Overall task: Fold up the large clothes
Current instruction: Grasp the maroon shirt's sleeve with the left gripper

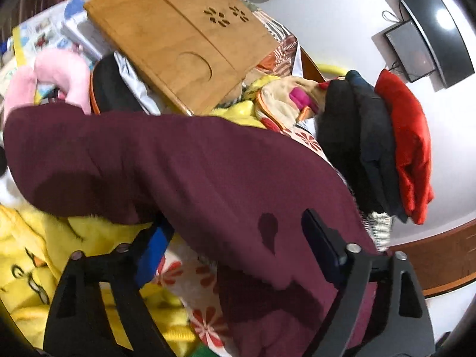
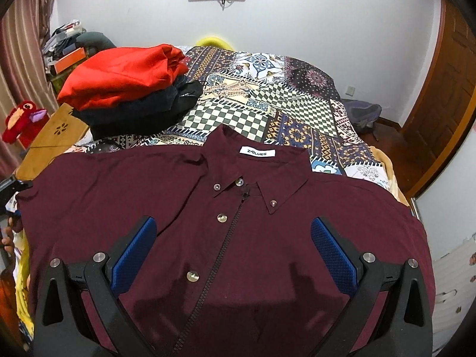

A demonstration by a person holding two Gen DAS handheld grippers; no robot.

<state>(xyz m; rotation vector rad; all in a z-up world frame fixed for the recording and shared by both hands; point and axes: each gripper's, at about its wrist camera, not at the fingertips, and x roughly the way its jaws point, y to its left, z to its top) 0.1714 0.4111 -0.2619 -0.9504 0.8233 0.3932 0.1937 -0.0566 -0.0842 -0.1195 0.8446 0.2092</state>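
Note:
A maroon button-down shirt (image 2: 238, 238) lies flat, front up, collar away from me, on the patterned bed cover (image 2: 267, 95). My right gripper (image 2: 233, 238) is open, hovering over the shirt's chest with its blue pads (image 2: 333, 250) spread either side of the placket. In the left wrist view the same shirt (image 1: 184, 172) fills the middle. My left gripper (image 1: 235, 232) is at the shirt's side edge, jaws wide apart, one finger (image 1: 154, 247) under the cloth and the other finger (image 1: 321, 244) over it.
A stack of folded clothes, red on top of black (image 2: 131, 86), sits on the bed's far left; it shows at right in the left wrist view (image 1: 383, 148). A wooden lap desk (image 1: 178, 50), yellow blanket (image 1: 35, 261) and pink pillow (image 1: 59, 77) lie beside the bed.

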